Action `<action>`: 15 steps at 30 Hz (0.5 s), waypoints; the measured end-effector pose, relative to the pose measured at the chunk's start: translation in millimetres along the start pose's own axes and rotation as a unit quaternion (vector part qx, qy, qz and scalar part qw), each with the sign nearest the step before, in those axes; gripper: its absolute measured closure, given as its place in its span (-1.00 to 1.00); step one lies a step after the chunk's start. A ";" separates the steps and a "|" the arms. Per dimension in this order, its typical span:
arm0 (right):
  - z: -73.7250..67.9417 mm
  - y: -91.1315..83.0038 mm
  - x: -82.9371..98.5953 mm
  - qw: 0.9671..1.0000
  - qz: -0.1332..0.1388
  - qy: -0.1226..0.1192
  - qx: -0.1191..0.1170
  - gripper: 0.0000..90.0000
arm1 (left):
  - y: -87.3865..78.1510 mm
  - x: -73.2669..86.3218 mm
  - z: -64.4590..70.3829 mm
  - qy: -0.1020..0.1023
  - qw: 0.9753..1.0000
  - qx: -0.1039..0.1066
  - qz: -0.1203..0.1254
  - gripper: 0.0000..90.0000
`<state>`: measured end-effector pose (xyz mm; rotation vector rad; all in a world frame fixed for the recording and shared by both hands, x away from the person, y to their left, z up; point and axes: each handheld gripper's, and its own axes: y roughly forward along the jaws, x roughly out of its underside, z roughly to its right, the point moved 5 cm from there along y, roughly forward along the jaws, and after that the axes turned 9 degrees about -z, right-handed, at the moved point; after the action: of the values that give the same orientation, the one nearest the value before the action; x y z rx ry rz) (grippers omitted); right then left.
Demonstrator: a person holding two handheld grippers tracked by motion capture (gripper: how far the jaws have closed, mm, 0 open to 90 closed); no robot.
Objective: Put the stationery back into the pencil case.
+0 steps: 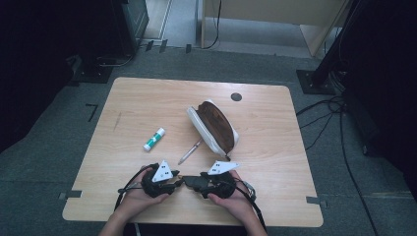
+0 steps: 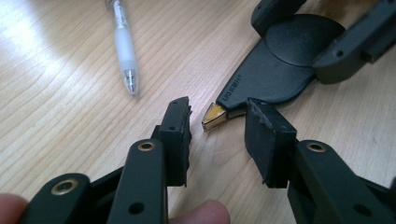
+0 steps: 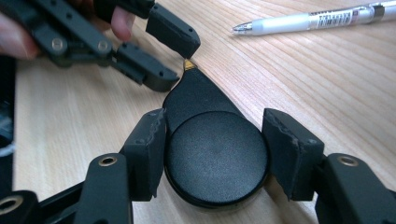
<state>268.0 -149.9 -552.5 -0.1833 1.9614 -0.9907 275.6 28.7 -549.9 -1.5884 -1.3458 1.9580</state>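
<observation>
Between the right tool's [image 3: 212, 156] gripping jaws, black tape dispenser [image 3: 212, 154]; left tool [image 2: 217, 128] agape beside its gold tip [image 2: 214, 116].

One pen [image 1: 190, 152], one glue stick [image 1: 154, 139], one pencil case [image 1: 213, 127], one black tape dispenser [image 3: 212, 149].
</observation>
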 end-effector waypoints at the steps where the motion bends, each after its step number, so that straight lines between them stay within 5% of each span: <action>1: 2.0 -1.0 -0.5 1.000 0.000 0.016 -0.010 -0.07 | 0.2 -0.3 1.9 0.011 1.000 -0.001 0.002 0.29; 15: 3.2 -2.1 -4.9 0.997 -0.013 0.073 -0.035 -0.07 | 3.7 -3.6 13.2 0.064 0.998 0.005 0.013 -0.07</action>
<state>272.8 -150.8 -548.7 -0.1792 2.1341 -0.9764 266.5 18.0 -551.1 -1.7034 -1.2696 1.8403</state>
